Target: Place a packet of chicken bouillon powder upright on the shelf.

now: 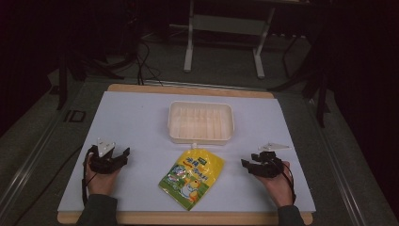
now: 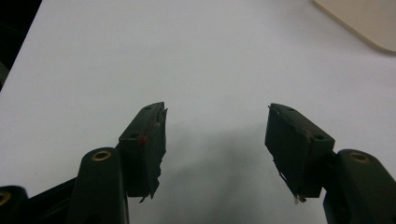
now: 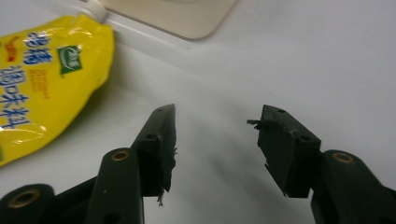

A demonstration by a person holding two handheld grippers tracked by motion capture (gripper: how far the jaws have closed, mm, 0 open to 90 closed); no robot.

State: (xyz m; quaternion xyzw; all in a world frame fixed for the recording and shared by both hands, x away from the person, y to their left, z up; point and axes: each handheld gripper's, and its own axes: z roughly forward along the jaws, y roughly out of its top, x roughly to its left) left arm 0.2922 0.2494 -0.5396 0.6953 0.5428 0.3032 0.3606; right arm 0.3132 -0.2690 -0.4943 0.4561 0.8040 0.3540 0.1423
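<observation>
table: white sheet on a wood-edged board, work area lies between the two hands
tray: cream plastic tray sits upright at the far centre of the sheet, nothing in it; its corner also shows in the left gripper view and its rim in the right gripper view
pouch: yellow spouted pouch lies flat at near centre, just in front of the tray, white cap pointing at the tray's near wall and close to or touching it, can't tell which; between the two grippers, apart from both; seen at the left edge of the right gripper view
left gripper: left gripper rests at the sheet's left side in the person's hand, jaws spread wide, nothing between them, bare sheet ahead in its own view
right gripper: right gripper rests at the sheet's right side, jaws spread wide, nothing held; own view has the pouch off to the left, well short of contact
step: looks like the start, both tools idle beside the pouch, no approach under way, pouch not yet gripped
next move: likely the pouch goes into the tray; calls for one gripper to swing inward, drop low and pinch a flat edge or the spout neck; pouch is soft and will probably sag, so a second grip may help
</observation>
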